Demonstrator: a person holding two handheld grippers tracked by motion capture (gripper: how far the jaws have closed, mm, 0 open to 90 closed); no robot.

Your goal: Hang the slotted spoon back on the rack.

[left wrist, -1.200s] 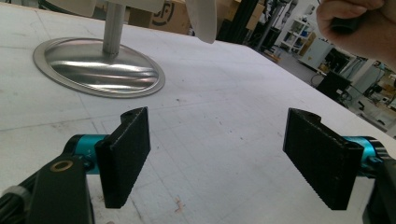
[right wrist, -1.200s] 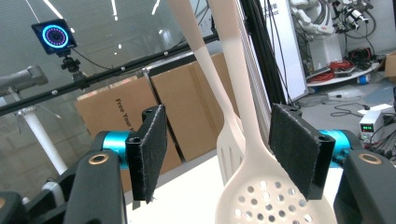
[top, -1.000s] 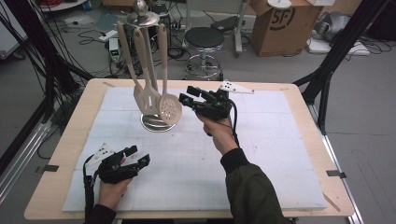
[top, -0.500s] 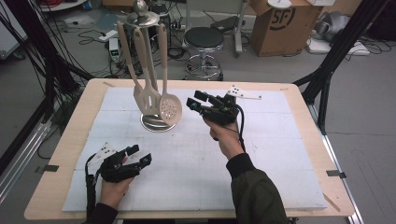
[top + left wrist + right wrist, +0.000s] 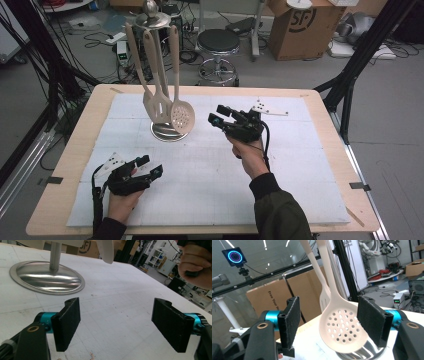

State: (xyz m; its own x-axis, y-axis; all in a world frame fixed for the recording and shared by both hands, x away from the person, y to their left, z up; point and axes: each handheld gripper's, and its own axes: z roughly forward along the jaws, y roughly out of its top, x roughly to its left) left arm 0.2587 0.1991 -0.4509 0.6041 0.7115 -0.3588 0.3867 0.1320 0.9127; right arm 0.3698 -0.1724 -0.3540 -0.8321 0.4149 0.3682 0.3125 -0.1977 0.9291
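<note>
Right gripper view frames your skimmer (image 5: 342,327) between the jaws, untouched; they've just been opening. Your left gripper (image 5: 145,169) rests spread too.

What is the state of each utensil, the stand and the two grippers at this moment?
Skimmer: hanging on the stand, not gripped.
Slotted turner: hanging, untouched.
Third utensil: hanging, untouched.
Stand: upright on the table.
Right gripper: open and just been opening, pointed at the skimmer, off to its side, pads clear of it.
Left gripper: open, nothing between the jaws.
</note>
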